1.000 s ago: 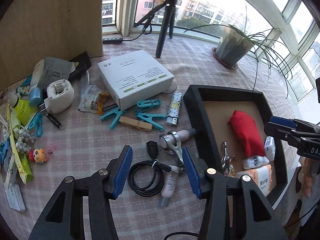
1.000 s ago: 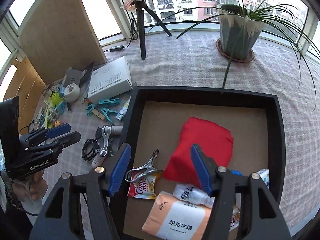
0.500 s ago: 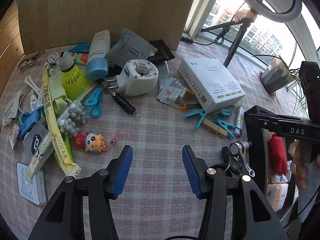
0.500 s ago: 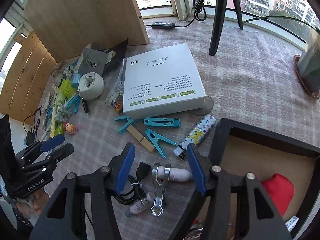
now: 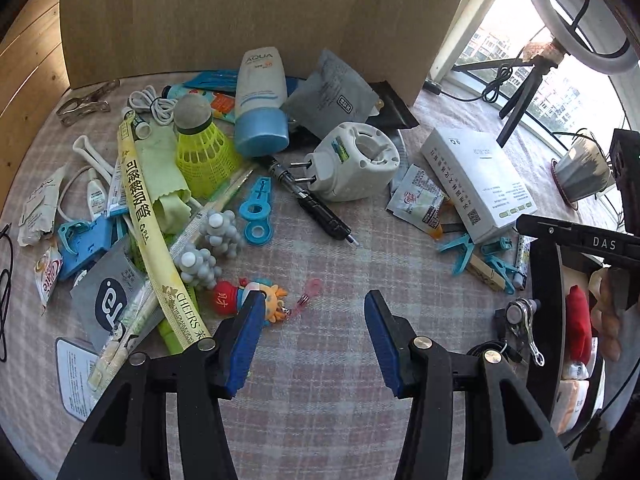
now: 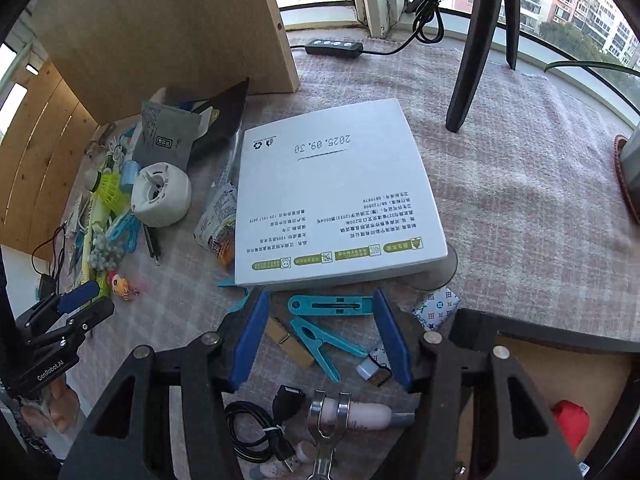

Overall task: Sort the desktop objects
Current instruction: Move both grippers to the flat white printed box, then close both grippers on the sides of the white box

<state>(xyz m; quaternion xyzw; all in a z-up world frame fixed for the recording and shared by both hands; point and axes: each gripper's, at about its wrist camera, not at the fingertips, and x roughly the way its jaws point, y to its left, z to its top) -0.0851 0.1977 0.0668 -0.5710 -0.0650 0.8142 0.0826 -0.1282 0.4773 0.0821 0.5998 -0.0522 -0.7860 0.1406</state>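
Bare cloth (image 5: 320, 264) lies ahead of your left gripper (image 5: 314, 332); toy doll (image 5: 240, 300) crowds its left finger. Clothespins (image 6: 320, 328) (white box (image 6: 336, 200) just beyond) block your right gripper (image 6: 320, 340).

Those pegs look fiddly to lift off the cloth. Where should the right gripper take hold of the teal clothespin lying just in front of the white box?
Probably across its long straight body, coming from above: it lies flat and crosswise, already between the open right gripper fingers, and the white box blocks the far side.
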